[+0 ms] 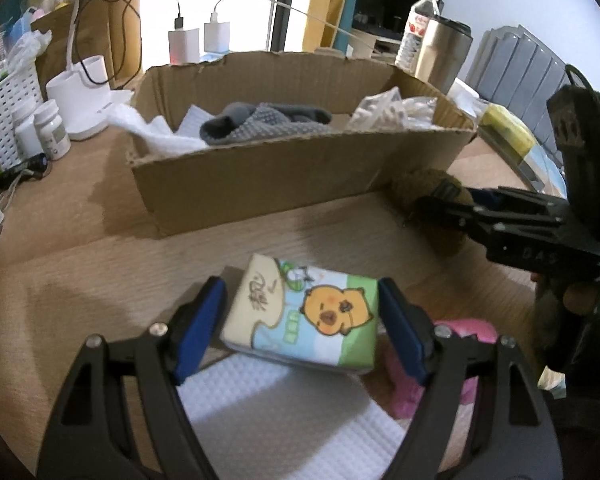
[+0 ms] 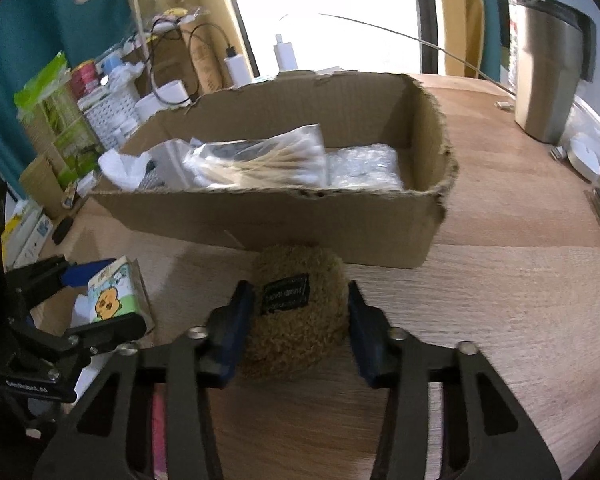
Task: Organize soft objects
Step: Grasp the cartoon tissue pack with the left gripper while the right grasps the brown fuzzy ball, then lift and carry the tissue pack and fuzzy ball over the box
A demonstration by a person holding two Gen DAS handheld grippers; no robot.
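My left gripper (image 1: 300, 304) is shut on a tissue pack (image 1: 304, 318) printed with an orange cartoon animal, held just above a white cloth (image 1: 284, 412); the pack also shows in the right wrist view (image 2: 114, 296). My right gripper (image 2: 298, 304) is shut on a brown fuzzy plush (image 2: 296, 312) with a black label, low over the table in front of the cardboard box (image 2: 260, 220). The right gripper (image 1: 432, 204) and the plush (image 1: 416, 184) show in the left wrist view. The box (image 1: 260, 176) holds a grey sock (image 1: 260, 120), white cloth and bagged cotton swabs (image 2: 260, 158).
A pink soft item (image 1: 468, 332) lies under my left gripper's right finger. A white lamp base (image 1: 84, 96), pill bottles (image 1: 52, 128) and a basket (image 1: 4, 116) stand left of the box. A steel tumbler (image 2: 548, 76) and water bottle (image 1: 416, 28) stand at the right.
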